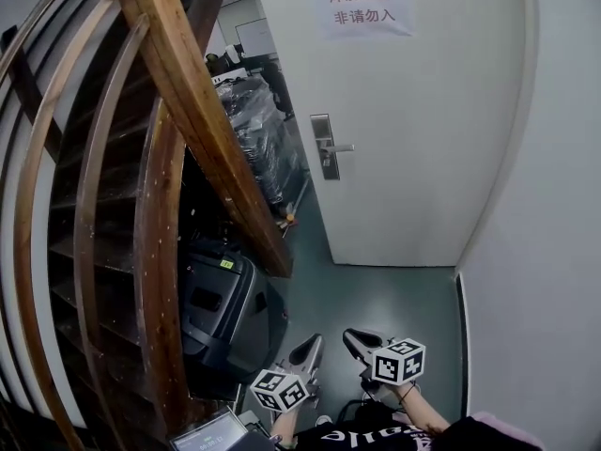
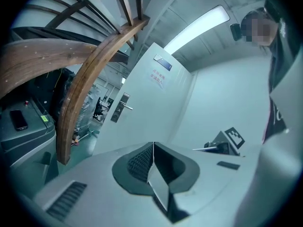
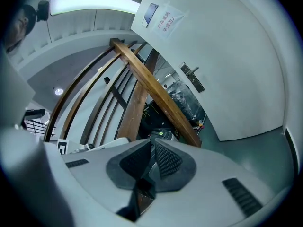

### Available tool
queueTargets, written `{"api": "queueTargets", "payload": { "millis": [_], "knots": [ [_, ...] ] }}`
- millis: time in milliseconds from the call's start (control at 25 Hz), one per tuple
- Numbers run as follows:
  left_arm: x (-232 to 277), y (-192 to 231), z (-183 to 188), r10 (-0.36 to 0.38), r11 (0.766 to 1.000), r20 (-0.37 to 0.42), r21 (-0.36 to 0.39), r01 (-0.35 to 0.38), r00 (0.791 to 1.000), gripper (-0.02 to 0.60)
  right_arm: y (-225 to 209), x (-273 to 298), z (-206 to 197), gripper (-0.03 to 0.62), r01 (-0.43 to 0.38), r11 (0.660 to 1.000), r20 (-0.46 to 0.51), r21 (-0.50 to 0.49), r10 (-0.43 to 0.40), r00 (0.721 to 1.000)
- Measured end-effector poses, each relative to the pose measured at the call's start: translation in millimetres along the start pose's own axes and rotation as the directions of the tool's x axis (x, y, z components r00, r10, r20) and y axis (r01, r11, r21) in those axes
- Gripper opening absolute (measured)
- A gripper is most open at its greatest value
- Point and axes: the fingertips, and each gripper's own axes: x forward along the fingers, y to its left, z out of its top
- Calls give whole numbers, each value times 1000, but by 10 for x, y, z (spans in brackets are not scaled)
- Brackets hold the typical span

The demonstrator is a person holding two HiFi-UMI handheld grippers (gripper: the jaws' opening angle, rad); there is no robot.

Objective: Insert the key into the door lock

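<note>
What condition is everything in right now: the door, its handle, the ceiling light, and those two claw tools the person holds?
Door: paper sign on it; latched or ajar, cannot tell.
Door handle: level, not pressed down.
Ceiling light: on.
Left gripper: jaws together, nothing between them.
Right gripper: jaws drawn in to a slim slit; no key can be made out.

curved wooden stair rail [image 1: 202,120] above a dark grey machine [image 1: 225,308]; wrapped goods [image 1: 255,132] behind.
</note>
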Motion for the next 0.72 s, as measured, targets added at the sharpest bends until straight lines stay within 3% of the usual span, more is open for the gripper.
{"api": "queueTargets", "payload": {
  "millis": [480, 720],
  "knots": [
    [-1150, 106, -178, -135, 987, -82, 76, 141, 987, 9, 861, 170, -517, 37, 70, 997, 118, 35, -74, 990],
    [-1500, 98, -122, -185, 976, -72, 105, 192, 980, 9, 1145, 134, -875, 37, 132, 990, 149, 50, -138, 979]
  ]
}}
